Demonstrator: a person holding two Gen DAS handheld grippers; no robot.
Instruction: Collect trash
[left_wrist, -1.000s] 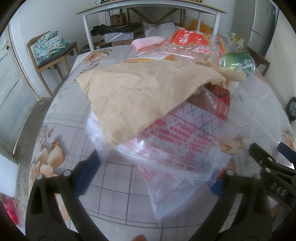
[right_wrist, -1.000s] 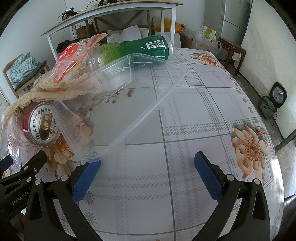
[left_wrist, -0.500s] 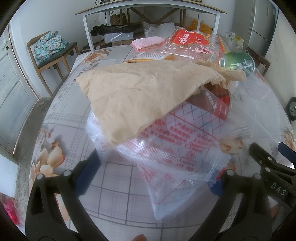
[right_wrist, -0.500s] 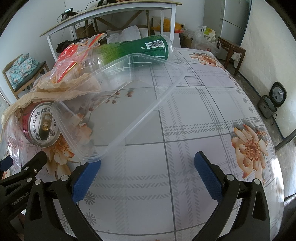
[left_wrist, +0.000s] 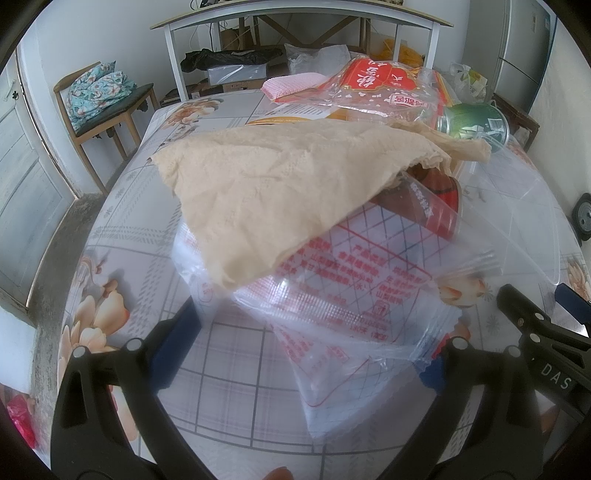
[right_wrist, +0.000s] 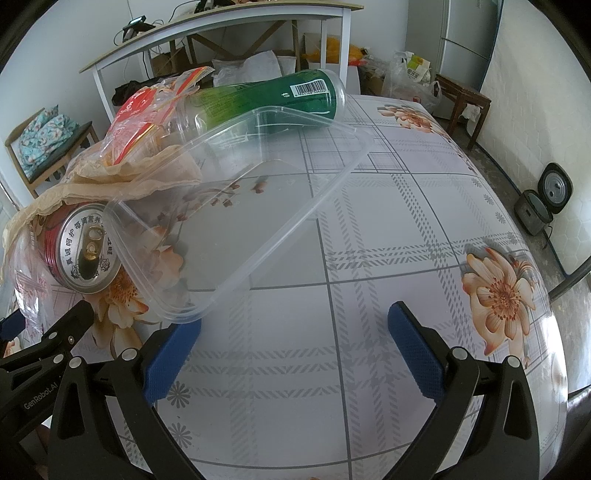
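Jaws spread wide on both grippers, neither holding anything: the left gripper (left_wrist: 306, 339) sits low over a bench (right_wrist: 406, 229) covered in a floral, plaid-patterned cloth, its blue pads on either side of a clear plastic bag (left_wrist: 347, 295) with red print that lies between them and just ahead. A crumpled tan paper sheet (left_wrist: 280, 184) drapes over the far part of that bag, with a red drink can (left_wrist: 436, 206) on its side tucked beneath the paper to the right. The right gripper (right_wrist: 291, 343) hovers over bare cloth, its left pad just beside the near corner of an empty clear plastic tray (right_wrist: 236, 206). Beyond the tray lie a green bottle (right_wrist: 273, 99) on its side and a red snack wrapper (right_wrist: 147, 107), further left.
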